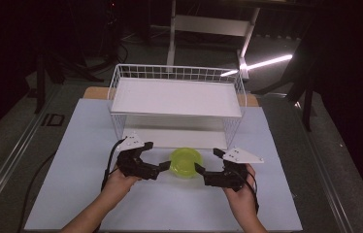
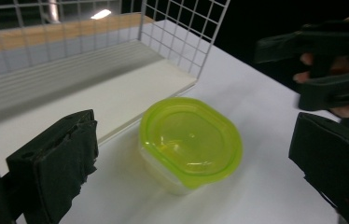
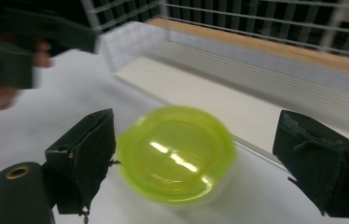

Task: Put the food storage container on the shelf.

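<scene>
White table [image 1: 97,194] | lidded green container [image 1: 186,162] just before wire rack [image 1: 177,104] | left gripper [image 1: 162,167], right gripper [image 1: 200,169] flank it, jaws spread | approach step; next, probably close in and grip

Free room and obstacles. The white table [image 1: 87,194] lies open near, left and right of the green-lidded container [image 1: 186,162]. The wire rack [image 1: 177,104] blocks the far side just behind it. The left gripper [image 1: 162,167] and right gripper [image 1: 200,167], jaws apart, flank the container closely.
</scene>
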### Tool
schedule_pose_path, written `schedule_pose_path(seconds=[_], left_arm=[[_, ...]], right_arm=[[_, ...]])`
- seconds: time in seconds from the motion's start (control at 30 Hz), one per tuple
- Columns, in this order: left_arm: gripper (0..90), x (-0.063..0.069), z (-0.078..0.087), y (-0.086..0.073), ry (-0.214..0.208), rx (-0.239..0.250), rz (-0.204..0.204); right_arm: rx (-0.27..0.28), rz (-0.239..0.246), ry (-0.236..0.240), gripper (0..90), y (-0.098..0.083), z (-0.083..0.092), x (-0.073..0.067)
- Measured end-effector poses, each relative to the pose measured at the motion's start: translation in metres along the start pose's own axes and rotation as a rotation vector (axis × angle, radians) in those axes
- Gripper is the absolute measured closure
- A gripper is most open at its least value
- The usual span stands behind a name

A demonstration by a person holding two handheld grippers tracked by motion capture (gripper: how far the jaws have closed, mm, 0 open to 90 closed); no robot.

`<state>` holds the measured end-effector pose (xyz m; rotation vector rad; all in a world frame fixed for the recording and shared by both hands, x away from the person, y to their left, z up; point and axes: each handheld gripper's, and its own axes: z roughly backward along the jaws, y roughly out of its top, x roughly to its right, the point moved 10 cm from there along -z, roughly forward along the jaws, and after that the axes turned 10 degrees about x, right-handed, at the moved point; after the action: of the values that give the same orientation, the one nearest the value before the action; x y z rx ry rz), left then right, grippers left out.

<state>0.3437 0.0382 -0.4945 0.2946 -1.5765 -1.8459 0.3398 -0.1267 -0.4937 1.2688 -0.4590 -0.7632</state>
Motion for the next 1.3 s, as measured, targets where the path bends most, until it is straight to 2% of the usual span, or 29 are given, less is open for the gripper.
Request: schedule_pose_path(seconds=[0.07,0.1,0.2,0.3,0.37,0.5,0.6,0.67,0.7,0.73,0.77,0.83,0.87,0.93,1.07,1.17,1.3], left_arm=[[2.4,-0.001,-0.003,-0.002,-0.006,-0.009,-0.001],[2.4,-0.002,-0.004,-0.003,-0.002,-0.01,0.005],[2.4,-0.004,-0.008,-0.005,0.003,-0.014,0.018],[2.4,-0.006,-0.014,-0.011,0.003,-0.062,0.047],[2.4,-0.007,-0.017,-0.014,0.006,-0.086,0.051],[2.5,-0.007,-0.023,-0.019,-0.012,-0.112,0.065],[7.9,-0.01,-0.028,-0.02,0.0,-0.123,0.074],[17.6,-0.013,-0.03,-0.021,0.017,-0.125,0.078],[18.2,-0.014,-0.031,-0.022,0.023,-0.135,0.083],[22.7,-0.015,-0.032,-0.024,0.029,-0.146,0.092],[25.1,-0.017,-0.033,-0.026,0.052,-0.16,0.096],[33.0,-0.02,-0.035,-0.03,0.071,-0.177,0.117],[33.7,-0.021,-0.036,-0.032,0.086,-0.187,0.124],[38.6,-0.022,-0.036,-0.036,0.084,-0.201,0.14],[46.5,-0.023,-0.037,-0.043,0.072,-0.224,0.199],[52.9,-0.023,-0.038,-0.046,0.076,-0.239,0.202],[55.1,-0.021,-0.041,-0.051,0.074,-0.267,0.213]], right_arm=[[-0.013,-0.015,-0.038,13.2,-0.004,-0.003,0.007],[-0.023,-0.033,-0.018,13.5,-0.006,-0.004,0.007],[-0.053,-0.031,-0.025,15.7,-0.014,-0.007,0.011],[-0.067,-0.054,-0.027,18.2,-0.019,-0.011,0.014],[-0.067,-0.053,-0.033,19.9,-0.021,-0.012,0.015],[-0.079,-0.062,-0.034,25.8,-0.023,-0.015,0.017],[-0.086,-0.065,-0.041,31.4,-0.024,-0.018,0.018],[-0.092,-0.073,-0.048,35.2,-0.025,-0.02,0.021],[-0.096,-0.078,-0.049,37.6,-0.026,-0.022,0.022],[-0.102,-0.085,-0.05,40.8,-0.027,-0.022,0.022],[-0.105,-0.091,-0.05,43.2,-0.028,-0.023,0.023],[-0.119,-0.099,-0.058,46.7,-0.031,-0.025,0.025],[-0.127,-0.101,-0.059,48.8,-0.033,-0.026,0.025],[-0.135,-0.099,-0.071,50.3,-0.035,-0.028,0.027],[-0.16,-0.098,-0.075,51.4,-0.041,-0.03,0.027],[-0.171,-0.083,-0.081,53.2,-0.044,-0.031,0.028],[-0.188,-0.064,-0.089,52.8,-0.049,-0.032,0.028]])
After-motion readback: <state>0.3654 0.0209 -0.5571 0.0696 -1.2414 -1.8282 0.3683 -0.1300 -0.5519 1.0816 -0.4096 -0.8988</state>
